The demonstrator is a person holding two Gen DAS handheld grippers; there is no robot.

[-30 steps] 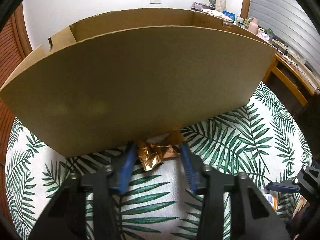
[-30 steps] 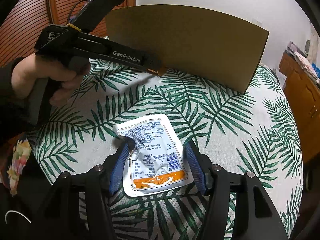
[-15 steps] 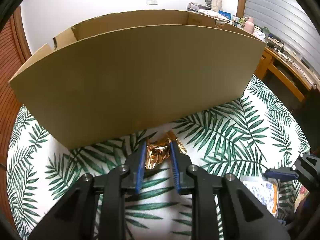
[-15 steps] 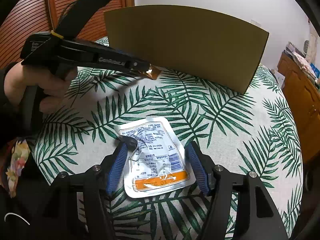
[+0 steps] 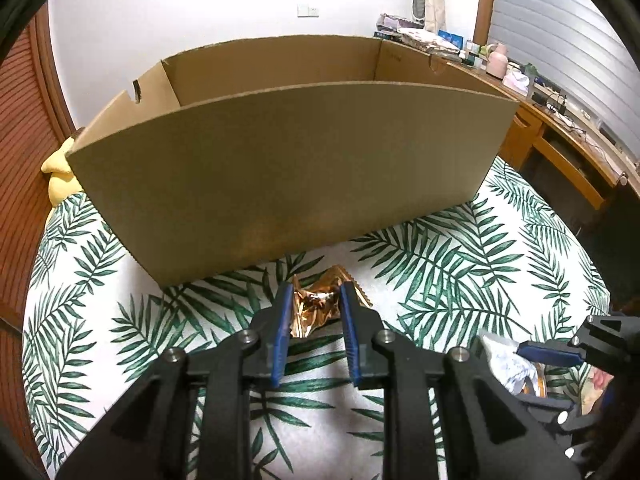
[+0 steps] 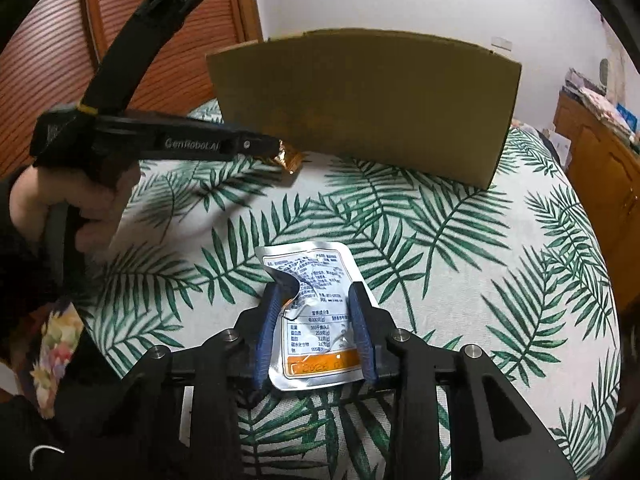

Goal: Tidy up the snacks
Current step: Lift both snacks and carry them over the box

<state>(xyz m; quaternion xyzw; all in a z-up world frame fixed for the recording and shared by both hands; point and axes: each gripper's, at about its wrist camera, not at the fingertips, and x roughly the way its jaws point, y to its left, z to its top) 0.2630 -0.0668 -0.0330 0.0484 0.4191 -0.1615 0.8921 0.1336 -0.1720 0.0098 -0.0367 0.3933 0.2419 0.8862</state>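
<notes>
Round table under a white tablecloth [image 5: 460,264] printed with green palm fronds. Far left, a reddish-brown slatted wooden panel [image 6: 168,44] with a curved frame; a yellow cushion [image 5: 60,176] rests beside it at the table's edge. Far wall white, bearing a switch plate [image 5: 308,10]. Right, a wooden sideboard [image 5: 560,140] crowded with bottles, boxes and cables, beneath grey horizontal blinds [image 5: 560,40].

An open brown cardboard box [image 5: 280,168] stands at the far side of the counter covered in a green palm-leaf print cloth [image 5: 460,272]. Just before its near wall, the left tongs [image 5: 314,300] close around a crinkled gold foil wrapper [image 5: 316,308]. Nearer and to the right, the right tongs [image 6: 316,300] straddle a flat silver printed snack pouch [image 6: 316,312] lying on the cloth.
</notes>
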